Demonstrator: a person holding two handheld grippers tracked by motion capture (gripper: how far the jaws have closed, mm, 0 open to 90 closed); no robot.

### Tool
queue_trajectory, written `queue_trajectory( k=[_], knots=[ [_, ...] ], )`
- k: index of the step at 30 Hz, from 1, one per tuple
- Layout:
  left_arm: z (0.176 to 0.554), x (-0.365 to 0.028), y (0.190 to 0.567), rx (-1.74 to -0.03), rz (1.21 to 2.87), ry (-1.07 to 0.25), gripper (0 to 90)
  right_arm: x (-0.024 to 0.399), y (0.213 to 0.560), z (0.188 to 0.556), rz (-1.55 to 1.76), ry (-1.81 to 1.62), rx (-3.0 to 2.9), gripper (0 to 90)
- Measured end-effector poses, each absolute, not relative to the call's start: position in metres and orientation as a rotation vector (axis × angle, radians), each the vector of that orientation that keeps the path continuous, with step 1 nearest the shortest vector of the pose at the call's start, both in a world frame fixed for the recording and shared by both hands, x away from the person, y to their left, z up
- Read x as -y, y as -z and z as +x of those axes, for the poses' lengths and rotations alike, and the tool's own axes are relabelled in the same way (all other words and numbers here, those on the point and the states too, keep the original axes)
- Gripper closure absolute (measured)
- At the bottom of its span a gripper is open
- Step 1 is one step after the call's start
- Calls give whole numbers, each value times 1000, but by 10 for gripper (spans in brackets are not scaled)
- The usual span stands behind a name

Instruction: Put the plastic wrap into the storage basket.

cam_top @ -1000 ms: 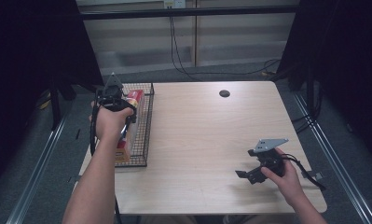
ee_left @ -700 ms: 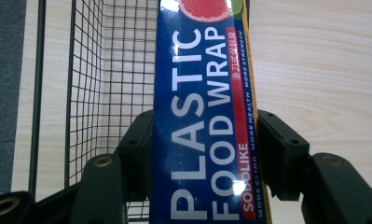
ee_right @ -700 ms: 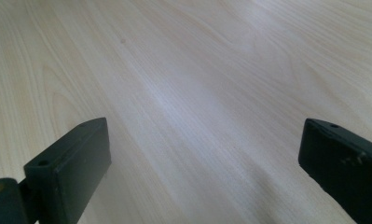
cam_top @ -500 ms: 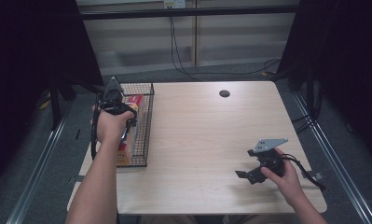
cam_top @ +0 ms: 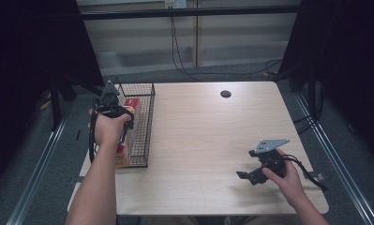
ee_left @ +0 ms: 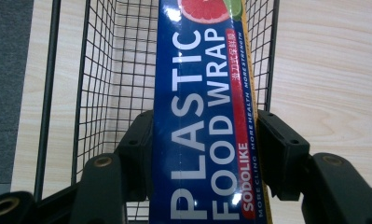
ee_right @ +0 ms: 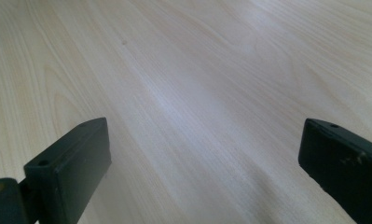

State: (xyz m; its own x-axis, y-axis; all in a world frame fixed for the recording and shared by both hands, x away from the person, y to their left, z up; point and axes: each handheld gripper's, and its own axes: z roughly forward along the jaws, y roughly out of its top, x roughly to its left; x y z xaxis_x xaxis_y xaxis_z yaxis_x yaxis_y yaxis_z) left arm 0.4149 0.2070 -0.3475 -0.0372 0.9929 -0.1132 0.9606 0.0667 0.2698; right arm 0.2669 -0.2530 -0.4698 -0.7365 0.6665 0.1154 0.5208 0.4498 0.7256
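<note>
The left gripper (ee_left: 206,154) had edged forward over the wire basket (ee_left: 104,70), jaws pinching the plastic wrap box (ee_left: 207,140) — likely lifting it out; the right gripper (ee_right: 202,177) sat spread, idle.

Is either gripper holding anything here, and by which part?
The left gripper clamps the plastic food wrap box across its long sides, over the wire basket. The right gripper is open, holding nothing.

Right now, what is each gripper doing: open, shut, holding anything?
Left gripper: shut on the plastic wrap box, over the wire basket.
Right gripper: open, holding nothing, over the table.
</note>
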Motion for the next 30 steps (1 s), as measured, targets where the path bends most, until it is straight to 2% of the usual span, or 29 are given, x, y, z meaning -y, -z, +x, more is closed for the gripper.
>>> queue_trajectory(
  k=[30],
  knots=[
    [418, -203, 364, -2102, 1956, -159, 443, 251, 470, 267, 1025, -1141, -2520, 21]
  ],
)
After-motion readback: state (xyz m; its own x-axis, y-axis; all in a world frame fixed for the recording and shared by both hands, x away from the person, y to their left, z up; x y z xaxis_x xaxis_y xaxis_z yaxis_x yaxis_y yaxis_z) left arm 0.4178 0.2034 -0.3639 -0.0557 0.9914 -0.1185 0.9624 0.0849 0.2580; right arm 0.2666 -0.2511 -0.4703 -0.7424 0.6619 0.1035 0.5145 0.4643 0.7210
